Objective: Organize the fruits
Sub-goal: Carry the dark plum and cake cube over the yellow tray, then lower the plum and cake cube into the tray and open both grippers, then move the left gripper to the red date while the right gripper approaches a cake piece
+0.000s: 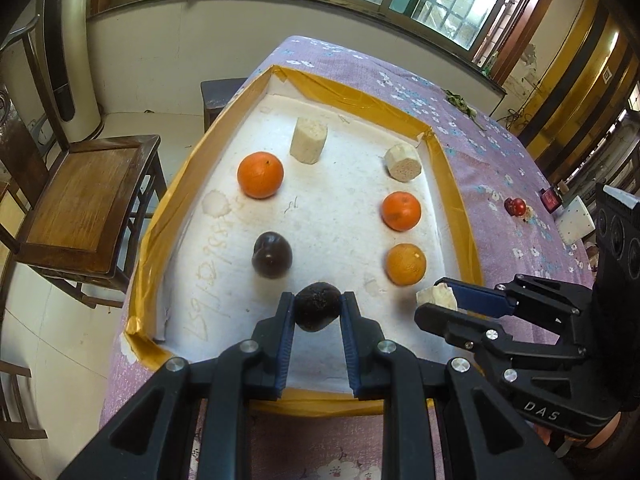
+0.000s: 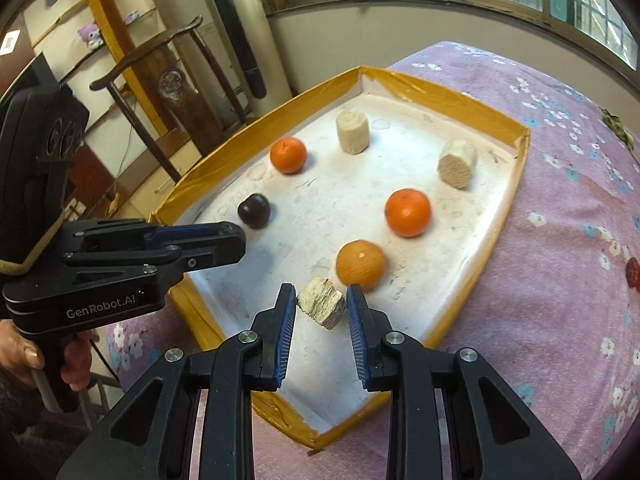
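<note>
A white foam tray [image 1: 336, 216] with yellow taped rim holds three oranges [image 1: 260, 175] [image 1: 401, 211] [image 1: 406, 263], a dark plum [image 1: 272, 255] and two pale cut pieces [image 1: 308, 141] [image 1: 404, 162]. My left gripper [image 1: 318, 307] is shut on a dark wrinkled fruit [image 1: 317, 306] just above the tray's near end. My right gripper [image 2: 322, 306] is shut on a pale cut chunk [image 2: 322, 306] beside the nearest orange [image 2: 360, 265]. The right gripper also shows in the left wrist view [image 1: 438, 298]. The left gripper shows in the right wrist view [image 2: 228, 244]; its dark fruit is hidden there.
The tray lies on a table with a purple flowered cloth [image 1: 500, 160]. A small red fruit [image 1: 515, 206] and a red item lie on the cloth at right. A wooden chair [image 1: 84, 204] stands left of the table. Green leaves [image 1: 460, 102] lie far back.
</note>
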`<state>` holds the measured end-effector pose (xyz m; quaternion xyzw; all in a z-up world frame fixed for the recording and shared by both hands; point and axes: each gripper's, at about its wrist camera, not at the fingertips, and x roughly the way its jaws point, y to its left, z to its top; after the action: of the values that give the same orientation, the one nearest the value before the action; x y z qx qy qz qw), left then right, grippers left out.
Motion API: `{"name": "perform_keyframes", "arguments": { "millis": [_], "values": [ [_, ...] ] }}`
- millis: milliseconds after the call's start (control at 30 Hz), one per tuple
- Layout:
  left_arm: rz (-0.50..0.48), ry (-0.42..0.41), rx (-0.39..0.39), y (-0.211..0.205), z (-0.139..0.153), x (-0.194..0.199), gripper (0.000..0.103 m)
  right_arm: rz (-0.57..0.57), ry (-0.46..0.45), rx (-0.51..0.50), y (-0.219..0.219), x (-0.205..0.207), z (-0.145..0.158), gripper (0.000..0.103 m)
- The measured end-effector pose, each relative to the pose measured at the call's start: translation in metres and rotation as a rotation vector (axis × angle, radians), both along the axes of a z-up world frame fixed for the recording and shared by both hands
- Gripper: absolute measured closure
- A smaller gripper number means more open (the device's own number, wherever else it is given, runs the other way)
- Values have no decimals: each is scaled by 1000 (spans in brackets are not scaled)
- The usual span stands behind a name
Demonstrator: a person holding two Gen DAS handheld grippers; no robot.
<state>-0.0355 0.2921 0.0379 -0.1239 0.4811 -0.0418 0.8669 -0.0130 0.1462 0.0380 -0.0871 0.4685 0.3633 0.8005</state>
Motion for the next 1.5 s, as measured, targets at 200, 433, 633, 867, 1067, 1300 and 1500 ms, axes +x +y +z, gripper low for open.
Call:
{"name": "perform_keyframes", "arguments": {
  "millis": [200, 433, 633, 867, 1067, 1300, 1500],
  "values": [
    [-4, 16, 26, 0, -8, -1, 78, 0, 6, -34, 7, 2, -10, 78],
    [-18, 12, 114, -8, -9, 0, 78, -3, 4, -61, 9, 2, -17, 78],
    [-29, 22, 146, -10, -10, -1, 75, -4, -10, -77, 8, 0, -17, 78],
    [-24, 19, 196, -16, -7, -3, 56, 6, -38, -95, 4, -6, -12, 75],
    [18, 17, 230, -12, -3, -5, 47, -23, -26, -57, -14, -7, -3, 74],
    [68, 3, 222, -17, 8, -2, 36, -35, -33, 0, -37, -16, 12, 71],
    [53, -47, 229, -48, 26, 7, 25, -88, -41, -11, -68, -15, 14, 64]
  ]
}}
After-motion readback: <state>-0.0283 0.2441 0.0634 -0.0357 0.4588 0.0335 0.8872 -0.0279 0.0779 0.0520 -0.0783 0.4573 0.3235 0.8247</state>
